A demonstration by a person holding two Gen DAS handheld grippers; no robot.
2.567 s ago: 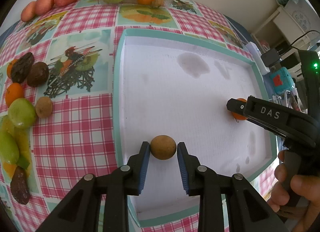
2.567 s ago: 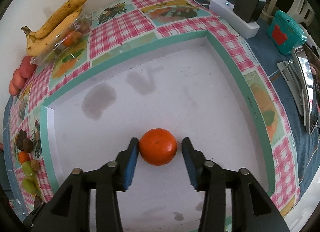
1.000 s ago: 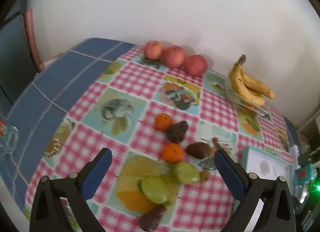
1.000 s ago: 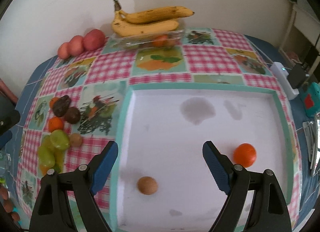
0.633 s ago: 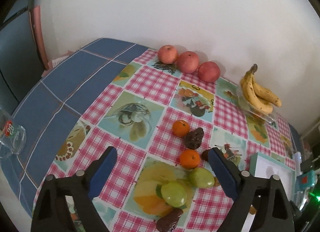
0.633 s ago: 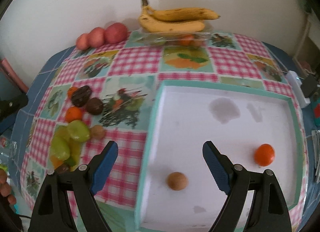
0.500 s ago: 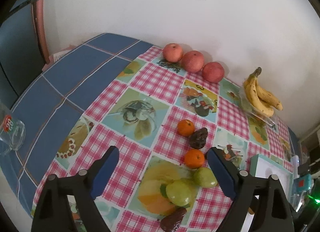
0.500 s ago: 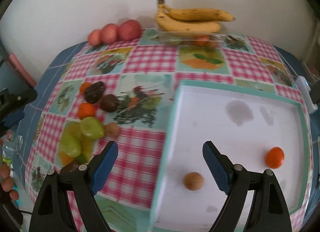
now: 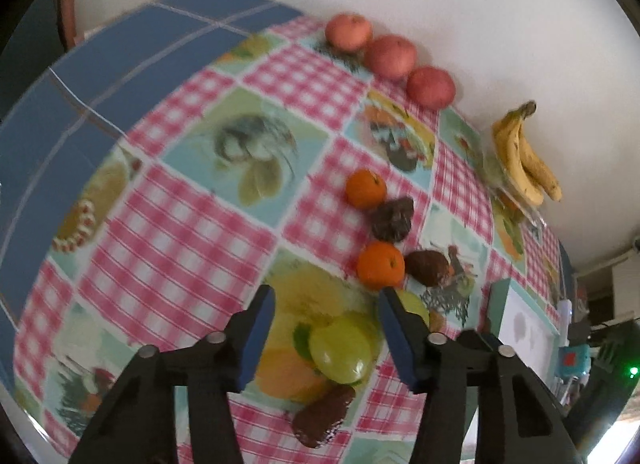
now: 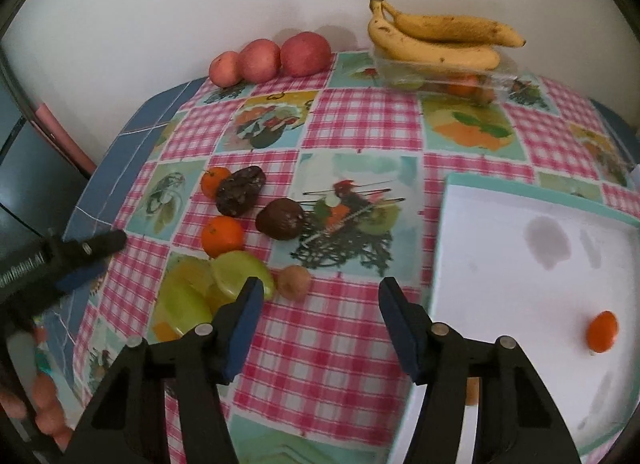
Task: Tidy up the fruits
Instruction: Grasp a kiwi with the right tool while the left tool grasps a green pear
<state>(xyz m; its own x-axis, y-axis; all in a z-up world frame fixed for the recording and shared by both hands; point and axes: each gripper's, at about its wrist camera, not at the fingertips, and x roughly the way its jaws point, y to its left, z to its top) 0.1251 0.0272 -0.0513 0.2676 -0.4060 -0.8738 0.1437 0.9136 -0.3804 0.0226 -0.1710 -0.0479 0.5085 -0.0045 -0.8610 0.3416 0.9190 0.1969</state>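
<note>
A pile of fruit lies on the checked tablecloth: two oranges (image 9: pixel 380 266) (image 9: pixel 365 188), two dark wrinkled fruits (image 9: pixel 392 218), green fruits (image 9: pixel 340 348) and a small brown one (image 10: pixel 294 282). My left gripper (image 9: pixel 326 326) is open and empty just above the green fruits. My right gripper (image 10: pixel 320 318) is open and empty, above the cloth between the pile and the white tray (image 10: pixel 500 304). The tray holds an orange (image 10: pixel 602 331).
Three red apples (image 10: pixel 276 56) and bananas (image 10: pixel 436 40) on a clear box stand by the back wall. The left gripper's fingers (image 10: pixel 84 250) show at the left in the right wrist view. The tray's teal rim (image 9: pixel 498 308) lies right of the pile.
Both grippers have left the tray, open, leaving the brown fruit and the orange in it. The left one has dropped toward the fruit pile; the right one has swung left toward it.
</note>
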